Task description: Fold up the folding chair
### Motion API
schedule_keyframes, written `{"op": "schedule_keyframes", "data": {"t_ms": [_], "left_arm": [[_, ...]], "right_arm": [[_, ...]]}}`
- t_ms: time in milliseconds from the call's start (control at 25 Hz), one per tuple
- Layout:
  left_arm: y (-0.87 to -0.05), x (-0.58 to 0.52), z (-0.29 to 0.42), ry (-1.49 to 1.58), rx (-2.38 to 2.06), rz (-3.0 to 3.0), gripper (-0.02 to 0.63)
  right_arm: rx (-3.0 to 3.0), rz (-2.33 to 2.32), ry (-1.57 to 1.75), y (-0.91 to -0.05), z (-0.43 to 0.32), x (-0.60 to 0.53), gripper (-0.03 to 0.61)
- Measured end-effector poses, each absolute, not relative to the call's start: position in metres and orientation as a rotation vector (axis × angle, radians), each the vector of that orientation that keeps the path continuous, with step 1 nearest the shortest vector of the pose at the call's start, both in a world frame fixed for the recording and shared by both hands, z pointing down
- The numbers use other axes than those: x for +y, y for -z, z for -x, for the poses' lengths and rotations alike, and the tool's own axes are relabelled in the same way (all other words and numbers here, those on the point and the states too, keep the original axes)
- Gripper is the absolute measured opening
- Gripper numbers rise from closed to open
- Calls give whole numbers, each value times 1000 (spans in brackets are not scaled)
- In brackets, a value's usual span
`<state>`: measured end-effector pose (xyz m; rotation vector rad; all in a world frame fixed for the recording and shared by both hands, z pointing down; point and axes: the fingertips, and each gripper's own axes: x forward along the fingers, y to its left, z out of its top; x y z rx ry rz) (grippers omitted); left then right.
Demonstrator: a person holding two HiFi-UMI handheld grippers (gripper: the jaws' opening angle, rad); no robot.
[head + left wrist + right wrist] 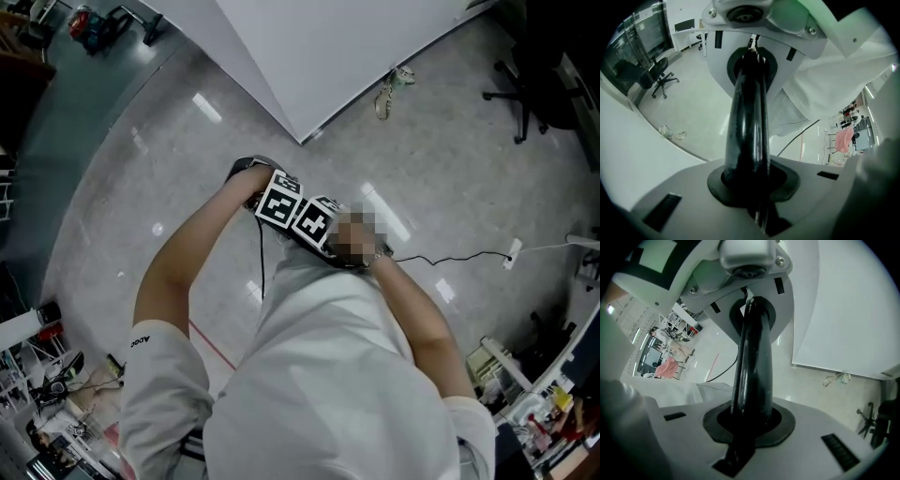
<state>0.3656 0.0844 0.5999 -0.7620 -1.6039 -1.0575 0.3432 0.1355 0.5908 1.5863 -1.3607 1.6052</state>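
Left gripper point(749, 108) and right gripper point(752, 352) held side by side before chest, tips aimed down at floor point(169, 159). Both pairs of jaws were closed together, gripping nothing. Folding chair showed in no view. Posture looked like idle carry, with folding not under way.

2 grippers: left gripper point(751, 84), right gripper point(752, 333). 2 marker cubes point(279, 202) point(317, 223), 1 per gripper. 1 white panel point(328, 47), 1 tangled strap point(389, 89), 1 black floor cable point(450, 256).
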Motion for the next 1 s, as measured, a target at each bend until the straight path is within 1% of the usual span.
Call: {"op": "schedule_keyframes", "data": {"t_ms": [200, 480, 640, 800, 1000], "left_arm": [[-602, 128, -379, 1011, -1618, 672, 55], [-601, 152, -398, 909, -1649, 585, 55], [-600, 148, -416, 871, -1656, 585, 55], [-598, 132, -437, 925, -1644, 675, 55], [-596, 104, -458, 1000, -1620, 779, 55]], "right_arm": [[-1287, -1660, -1634, -593, -352, 179, 44], [-1254, -1671, -1670, -590, -363, 196, 48], [-1217, -1703, -1693, -588, -380, 191, 52], [-1225, -1717, -1699, -585, -409, 179, 51], [-1259, -1596, -1649, -585, -436, 155, 48]]}}
